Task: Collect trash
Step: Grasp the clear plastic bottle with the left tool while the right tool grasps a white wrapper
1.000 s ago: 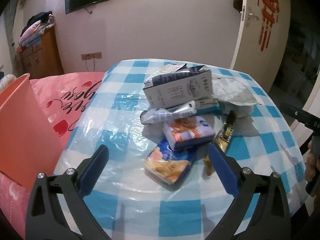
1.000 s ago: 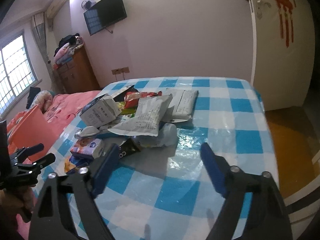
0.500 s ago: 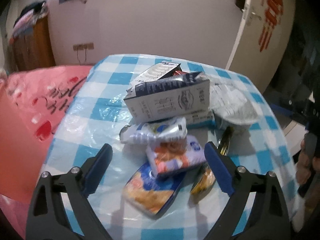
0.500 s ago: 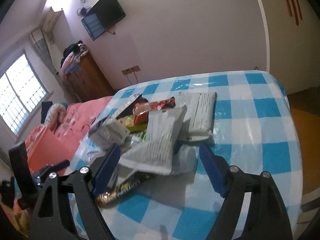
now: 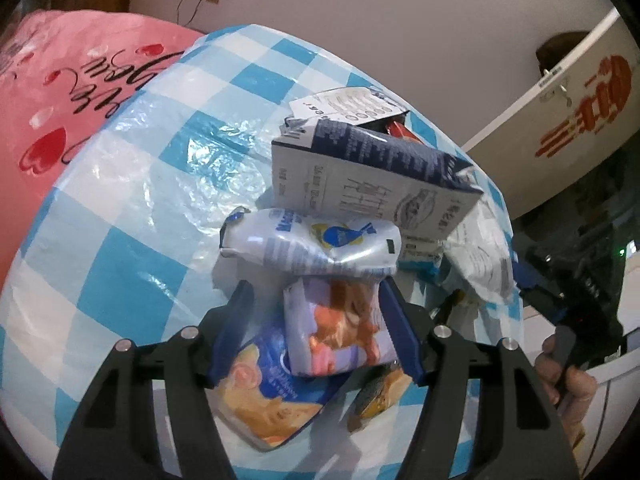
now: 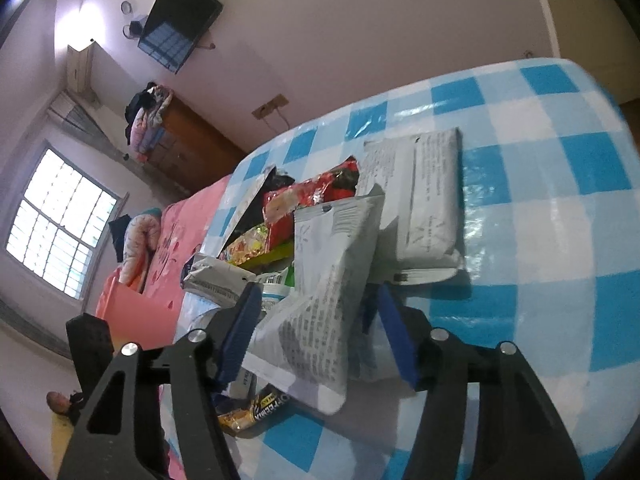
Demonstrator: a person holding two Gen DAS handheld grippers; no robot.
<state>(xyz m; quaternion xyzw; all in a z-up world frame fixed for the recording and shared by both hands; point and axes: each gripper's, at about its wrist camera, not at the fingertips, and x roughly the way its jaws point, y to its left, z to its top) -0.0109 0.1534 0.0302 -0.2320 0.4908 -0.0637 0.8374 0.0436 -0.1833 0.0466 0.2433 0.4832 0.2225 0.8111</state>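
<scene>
Blue-and-white checked plastic covers the desk (image 5: 120,208) where the whole heap of trash lies uncollected: nothing has left the pile as far as these views show. Your left tongs (image 5: 316,336) have just been closing around the small purple tissue pack (image 5: 332,332), the right-hand pad touching it and the other just beside it, so the grip looks unfinished. Your right tongs (image 6: 320,332) have likewise been narrowing on the grey printed pouch (image 6: 320,300), which sits between the pads; whether they press it yet cannot be told. Everything else remains to be gathered: the milk carton (image 5: 372,176), crumpled silver sachet (image 5: 312,240), orange tissue pack (image 5: 260,396), red snack wrapper (image 6: 312,196) and flat white packet (image 6: 424,200). Overlapping wrappers crowd both picks, so neighbours may drag along. Pink bedding (image 5: 60,92) lies beside the desk, with an orange bin (image 6: 132,312) beyond its edge.
</scene>
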